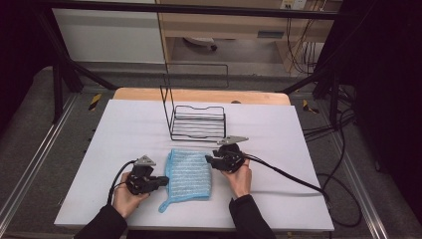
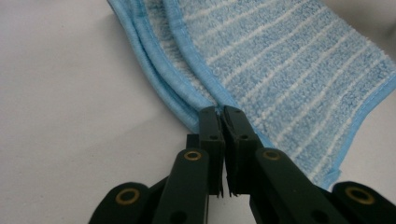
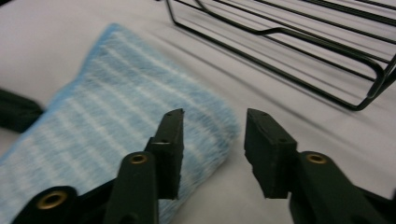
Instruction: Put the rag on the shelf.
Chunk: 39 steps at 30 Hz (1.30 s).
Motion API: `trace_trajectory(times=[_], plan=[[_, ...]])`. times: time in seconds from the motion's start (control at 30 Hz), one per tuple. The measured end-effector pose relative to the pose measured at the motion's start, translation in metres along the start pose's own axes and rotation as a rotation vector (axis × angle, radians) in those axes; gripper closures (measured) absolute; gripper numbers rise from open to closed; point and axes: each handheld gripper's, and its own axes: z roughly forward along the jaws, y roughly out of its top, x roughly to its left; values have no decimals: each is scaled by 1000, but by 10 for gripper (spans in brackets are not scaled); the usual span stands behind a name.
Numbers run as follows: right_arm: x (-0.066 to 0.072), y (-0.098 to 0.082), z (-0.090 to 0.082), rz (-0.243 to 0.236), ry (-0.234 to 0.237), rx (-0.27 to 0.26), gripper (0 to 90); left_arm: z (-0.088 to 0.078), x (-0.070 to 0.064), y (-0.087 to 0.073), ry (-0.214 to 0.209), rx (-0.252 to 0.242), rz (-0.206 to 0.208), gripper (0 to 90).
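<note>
High view: the white rectangular table top (image 1: 124, 129) carries all items, with a bare strip of light wooden board (image 1: 199, 94) along its far edge. The black wire rack (image 1: 198, 123), a low open basket with a tall wire back frame, stands on the far centre of the table top. The light blue striped terry cloth (image 1: 188, 175) lies folded flat on the near centre, just in front of the rack and apart from it, between the two hands. A narrow blue tail of the cloth projects from its near left corner.

The left gripper (image 1: 161, 181), black with a grey three-cornered plate, sits at the left edge of the cloth. Left gripper view: the jaws stand together with almost no gap and pinch the stitched blue hem of the cloth (image 2: 280, 70), whose folded layers are stacked along that edge.

The right gripper (image 1: 209, 160) sits at the far right corner of the cloth. Right gripper view: the right gripper (image 3: 214, 140) has its jaws parted to a moderate gap; the cloth corner (image 3: 116, 116) lies beneath and behind the left-hand jaw, and no pad presses on it. The rack (image 3: 303, 51) lies beyond.
</note>
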Motion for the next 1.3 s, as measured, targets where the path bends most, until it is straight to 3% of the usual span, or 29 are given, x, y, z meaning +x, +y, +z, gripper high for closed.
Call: trace_trajectory(times=[0.03, 0.13, 0.27, 0.37, 0.4, 0.5, 0.7, 0.83, 1.0, 1.1, 1.17, 1.3], plan=[[9, -5, -11, 2, 18, -1, 487, 0, 0, 0, 1, -2, 1, 862], [19, -13, -20, -16, 41, 20, 475, 0, -1, 0, 4, -2, -2, 861], [32, -34, -24, 8, 93, 61, 489, 1, -2, -1, 8, -3, -7, 860], [42, -49, -20, -13, 85, 81, 523, 1, -2, -1, 9, -6, -10, 860], [43, -53, -19, -16, 80, 69, 540, 1, -2, -1, 10, -6, -12, 860], [43, -57, -18, 40, 97, 50, 597, 1, -3, -1, 12, -5, -12, 861], [46, -57, -18, 77, 134, 46, 833, -1, -4, -2, -5, 2, -14, 865], [46, -55, -24, 87, 152, 68, 867, -4, -7, -3, -34, 6, -11, 868], [49, -56, -36, 81, 165, 90, 866, -9, -13, -8, -78, 19, -3, 867], [48, -61, -36, 80, 156, 112, 847, -7, -16, -9, -64, 21, 7, 859], [44, -63, -35, 93, 160, 107, 798, -8, -16, -9, -54, 14, 24, 864], [39, -62, -39, 65, 148, 69, 658, -16, -14, -8, -38, -28, 48, 743]])
